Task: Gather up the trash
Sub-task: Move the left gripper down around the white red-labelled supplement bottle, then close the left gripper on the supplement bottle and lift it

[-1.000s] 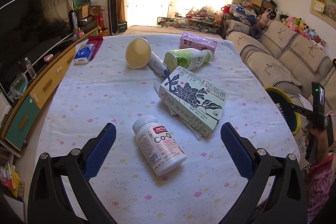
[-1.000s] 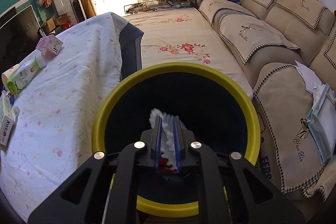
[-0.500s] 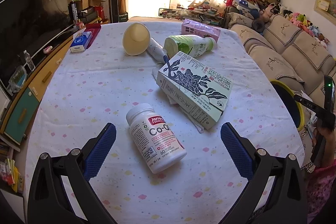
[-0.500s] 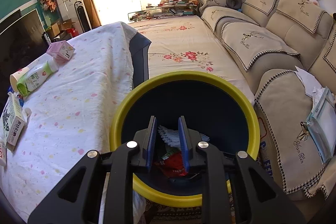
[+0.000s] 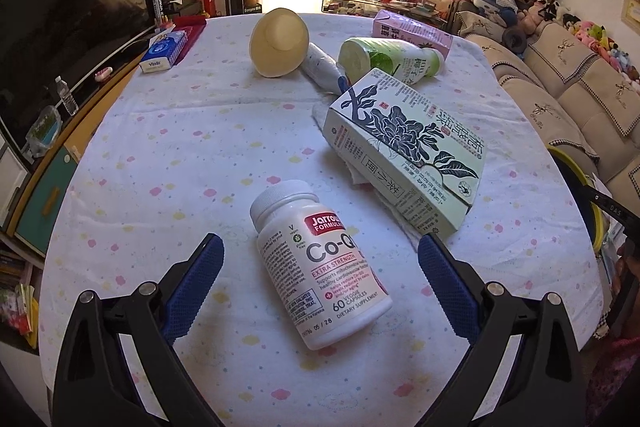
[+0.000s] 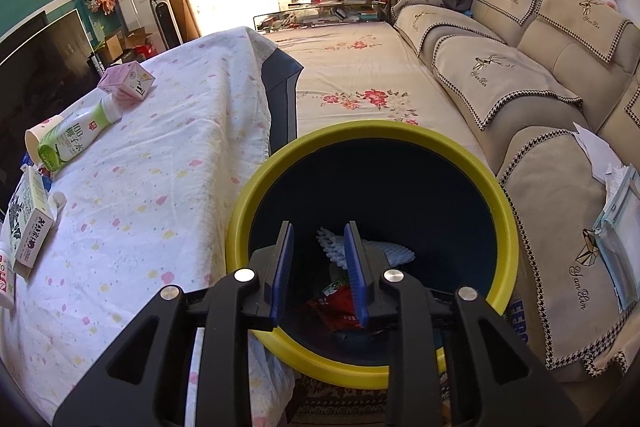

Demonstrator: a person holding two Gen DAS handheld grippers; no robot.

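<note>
Left wrist view: left gripper (image 5: pixel 320 259) spread wide, empty, straddling the white plastic supplement bottle (image 5: pixel 318 263) lying on the dotted tablecloth (image 5: pixel 160 155). Judged step: approach to pick; next move needs lowering and closing across the bottle's body. Right gripper (image 6: pixel 318 267) over the yellow-rimmed dark bin (image 6: pixel 496 195); its jaws have just been opening, nothing between them. Trash on table: one supplement bottle, one floral carton (image 5: pixel 404 155), one green drink bottle (image 5: pixel 388 61), one pink carton (image 5: pixel 412 31), one paper cup (image 5: pixel 278 41).
</note>
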